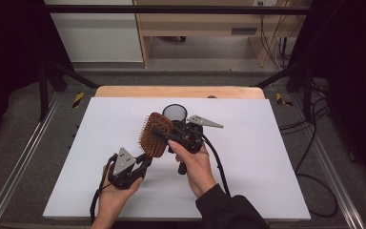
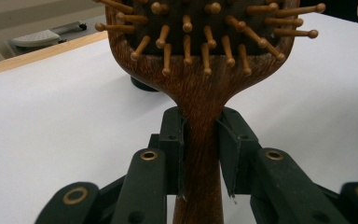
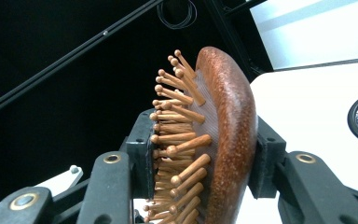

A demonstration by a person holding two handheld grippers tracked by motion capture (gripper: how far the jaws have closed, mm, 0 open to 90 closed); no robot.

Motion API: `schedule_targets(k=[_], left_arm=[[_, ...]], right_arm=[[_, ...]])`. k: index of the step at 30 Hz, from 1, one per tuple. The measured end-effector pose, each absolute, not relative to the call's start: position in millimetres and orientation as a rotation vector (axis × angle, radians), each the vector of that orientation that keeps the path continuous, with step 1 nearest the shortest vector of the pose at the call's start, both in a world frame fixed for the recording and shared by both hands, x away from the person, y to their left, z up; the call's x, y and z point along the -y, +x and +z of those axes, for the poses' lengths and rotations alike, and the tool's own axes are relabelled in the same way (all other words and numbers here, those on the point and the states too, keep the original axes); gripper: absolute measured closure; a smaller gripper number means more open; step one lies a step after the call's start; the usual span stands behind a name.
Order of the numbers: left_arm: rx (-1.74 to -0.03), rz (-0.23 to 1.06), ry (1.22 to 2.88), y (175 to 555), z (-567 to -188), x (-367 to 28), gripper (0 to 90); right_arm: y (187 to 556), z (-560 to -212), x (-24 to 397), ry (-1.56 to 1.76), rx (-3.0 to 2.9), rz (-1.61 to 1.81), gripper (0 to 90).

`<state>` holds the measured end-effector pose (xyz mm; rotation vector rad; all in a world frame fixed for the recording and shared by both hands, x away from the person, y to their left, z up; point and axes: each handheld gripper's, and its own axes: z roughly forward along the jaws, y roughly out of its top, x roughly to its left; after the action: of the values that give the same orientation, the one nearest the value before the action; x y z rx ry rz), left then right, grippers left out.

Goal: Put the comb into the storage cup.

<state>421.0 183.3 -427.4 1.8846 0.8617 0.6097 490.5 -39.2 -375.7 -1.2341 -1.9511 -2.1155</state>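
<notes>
The person's left hand (image 1: 116,191), low at the near tabletop (image 1: 267,157) edge, tilts the left gripper (image 1: 143,164) up and away; its fingers (image 2: 175,140) clamp the handle of the brown wooden paddle hairbrush (image 1: 155,134). The brush is held above the white tabletop, its long axis slanting upward and away. The right gripper (image 1: 164,133) comes from the right, and its fingers (image 3: 142,149) close across the brush head, on bristles and back.

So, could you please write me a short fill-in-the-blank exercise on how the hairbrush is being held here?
1. The left gripper is shut on the hairbrush's ____.
2. The right gripper grips the brush's ____, one jaw on the bristles, one on the back.
3. The bristles are made of ____.
4. Behind the brush stands a black ____ cup.

Missing words: handle; head; wood; mesh
</notes>
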Motion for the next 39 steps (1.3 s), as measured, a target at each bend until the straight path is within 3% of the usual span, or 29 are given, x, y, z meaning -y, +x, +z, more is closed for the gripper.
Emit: schedule_targets(k=[10,20,25,32,33,35,39], left_arm=[[-0.865,0.604,1.842,420.9,-425.8,-185.8,71.9],[-0.871,0.602,1.794,420.5,-424.3,-188.9,59.5],[-0.872,0.603,1.775,418.1,-422.0,-193.0,47.5],[-0.925,0.677,1.722,413.5,-419.1,-214.9,22.4],[-0.939,0.681,1.706,412.5,-419.5,-219.7,22.4],[-0.934,0.69,1.693,410.5,-420.3,-228.5,10.1],[-0.942,0.726,1.63,402.6,-421.1,-246.9,5.5]], right_arm=[[490.3,-369.3,38.6,-1.236,1.947,-2.122,53.3],[496.2,-364.0,44.5,-1.265,1.93,-2.163,53.1],[499.3,-360.6,55.5,-1.289,1.922,-2.19,53.0],[506.5,-356.8,68.7,-1.329,1.93,-2.203,52.9],[508.2,-356.6,70.0,-1.338,1.929,-2.203,52.8],[514.4,-356.0,73.2,-1.361,1.927,-2.199,52.8],[520.7,-354.6,74.8,-1.384,1.918,-2.191,52.7]])
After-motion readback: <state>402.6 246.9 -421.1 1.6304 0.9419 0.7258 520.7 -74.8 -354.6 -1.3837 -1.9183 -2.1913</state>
